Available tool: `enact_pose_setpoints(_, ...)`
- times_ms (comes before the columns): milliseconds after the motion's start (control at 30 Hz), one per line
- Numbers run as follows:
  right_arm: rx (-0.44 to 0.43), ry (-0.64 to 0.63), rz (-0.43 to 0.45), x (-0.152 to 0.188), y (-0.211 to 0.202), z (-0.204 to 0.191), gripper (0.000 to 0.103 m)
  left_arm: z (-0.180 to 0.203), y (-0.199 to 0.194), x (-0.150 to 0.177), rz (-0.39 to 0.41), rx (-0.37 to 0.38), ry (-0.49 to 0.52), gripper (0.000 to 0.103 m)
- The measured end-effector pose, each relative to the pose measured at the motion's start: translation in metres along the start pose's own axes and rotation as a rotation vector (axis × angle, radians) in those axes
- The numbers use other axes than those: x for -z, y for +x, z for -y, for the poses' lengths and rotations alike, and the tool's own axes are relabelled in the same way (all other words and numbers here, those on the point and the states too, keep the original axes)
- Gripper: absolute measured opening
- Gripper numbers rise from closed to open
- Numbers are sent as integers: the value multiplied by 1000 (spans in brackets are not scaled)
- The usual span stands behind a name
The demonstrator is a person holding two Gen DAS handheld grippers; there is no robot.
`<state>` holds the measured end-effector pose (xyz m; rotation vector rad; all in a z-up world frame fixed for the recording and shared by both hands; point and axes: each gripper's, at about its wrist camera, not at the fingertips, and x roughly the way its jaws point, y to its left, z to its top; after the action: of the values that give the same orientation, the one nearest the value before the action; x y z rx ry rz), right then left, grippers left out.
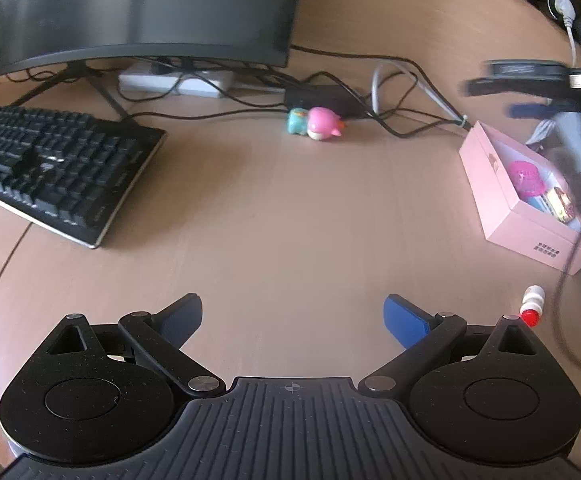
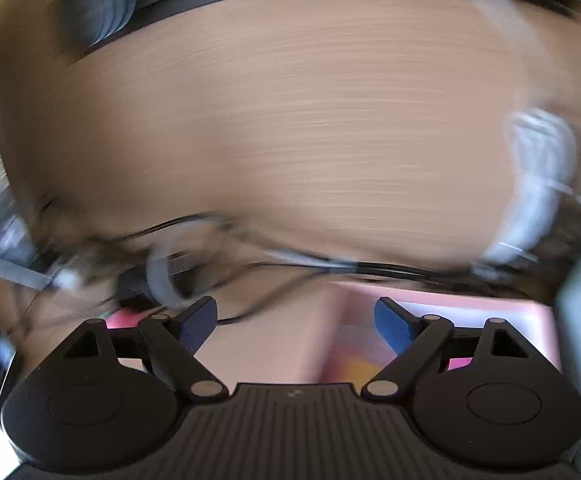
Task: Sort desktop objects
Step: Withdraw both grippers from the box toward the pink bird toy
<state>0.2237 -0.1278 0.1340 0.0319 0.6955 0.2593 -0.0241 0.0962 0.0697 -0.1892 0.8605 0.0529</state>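
In the left wrist view my left gripper [image 1: 292,320] is open and empty above the wooden desk [image 1: 270,220]. A pink toy [image 1: 324,124] and a teal toy [image 1: 297,121] sit together at the back by the cables. An open pink box [image 1: 506,200] at the right holds a pink item [image 1: 526,178] and a small colourful item [image 1: 558,204]. A red and white small item [image 1: 531,307] lies in front of the box. My right gripper [image 1: 530,80] is blurred above the box. In the blurred right wrist view my right gripper [image 2: 295,322] is open and empty over the pink box [image 2: 470,308].
A black keyboard [image 1: 58,168] lies at the left under a dark monitor [image 1: 138,8]. A white power strip [image 1: 174,82], a black adapter [image 1: 322,98] and tangled cables [image 1: 406,92] run along the back. A black cable [image 1: 570,272] hangs past the box.
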Motion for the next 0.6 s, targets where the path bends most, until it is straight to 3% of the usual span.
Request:
enact_pose_setpoints(167,-114,-248,-54,31,50,-110,86,-9,-16,13,-2,-10,-3,100)
enact_pose_setpoints(267,-111,-317,-91,38,88,-157,86,-15,-23,24,-17,-13,-22,100)
enact_pose_setpoints(400,-96,-331,-146,33,135,-183,86,-21,-26,38,-44,-26,-56,101)
enact_pose_setpoints(467,-106,-349,-179,29,149,-186,67,-23,-25,41,-53,-28,-63,101)
enact_pose_setpoints(600,-177,-349,-213,35,128,-186,60,-20,-20,39,-54,-5,-18,101)
